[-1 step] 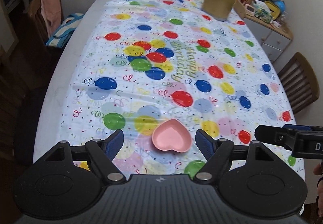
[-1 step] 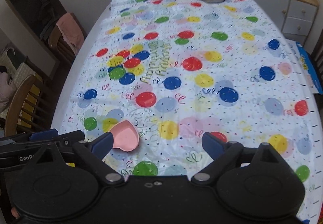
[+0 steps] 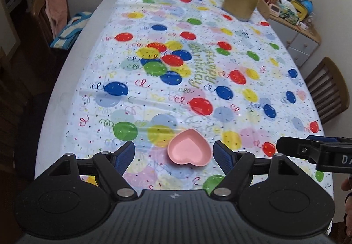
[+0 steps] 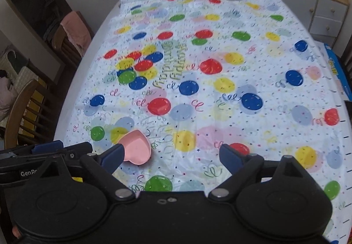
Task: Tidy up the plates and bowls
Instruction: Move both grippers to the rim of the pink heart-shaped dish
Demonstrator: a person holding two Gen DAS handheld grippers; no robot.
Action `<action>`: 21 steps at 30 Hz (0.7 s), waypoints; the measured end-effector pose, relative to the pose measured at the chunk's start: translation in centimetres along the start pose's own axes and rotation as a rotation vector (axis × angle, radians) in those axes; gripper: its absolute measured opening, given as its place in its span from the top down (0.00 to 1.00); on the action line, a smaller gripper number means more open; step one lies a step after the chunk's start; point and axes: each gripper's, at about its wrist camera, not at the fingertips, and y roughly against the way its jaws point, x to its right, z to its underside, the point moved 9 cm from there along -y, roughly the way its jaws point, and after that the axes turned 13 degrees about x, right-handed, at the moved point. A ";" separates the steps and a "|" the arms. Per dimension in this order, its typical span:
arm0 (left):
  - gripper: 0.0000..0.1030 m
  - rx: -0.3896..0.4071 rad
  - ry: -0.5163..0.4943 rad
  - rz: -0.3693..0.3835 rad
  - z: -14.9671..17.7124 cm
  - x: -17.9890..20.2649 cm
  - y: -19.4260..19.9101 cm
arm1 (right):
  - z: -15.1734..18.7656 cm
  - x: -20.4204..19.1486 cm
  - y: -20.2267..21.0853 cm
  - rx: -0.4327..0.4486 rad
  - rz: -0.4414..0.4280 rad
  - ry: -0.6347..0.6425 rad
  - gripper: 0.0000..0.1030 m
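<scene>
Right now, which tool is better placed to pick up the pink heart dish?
Left. The pink heart dish sits between the open left tool's fingers, nearer its right finger. From the right wrist view the dish lies off beside the right tool's left finger, outside the gap, so it would probably need shifting sideways.

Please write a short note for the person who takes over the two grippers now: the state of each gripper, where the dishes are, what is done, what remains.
Left gripper: open, empty, the pink heart-shaped dish lies between its fingers on the balloon tablecloth, not gripped.
Right gripper: open, empty, to the right of the dish.
Done: nothing visible; no other plates or bowls in view.
Left: probably close the left gripper on the dish and move it.
</scene>
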 end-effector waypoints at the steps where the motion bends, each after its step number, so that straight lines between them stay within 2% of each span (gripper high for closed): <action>1: 0.24 -0.013 0.004 -0.003 0.3 -0.2 -0.6 | 0.2 -0.1 -0.8 -0.016 -0.002 -0.001 0.12; 9: 0.24 -0.096 0.020 -0.035 2.6 -1.4 -5.2 | 1.7 -0.9 -6.4 -0.113 -0.015 -0.027 0.23; 21: 0.24 -0.132 0.028 -0.026 4.0 -1.5 -8.7 | 3.1 -1.6 -10.4 -0.183 -0.035 -0.087 0.40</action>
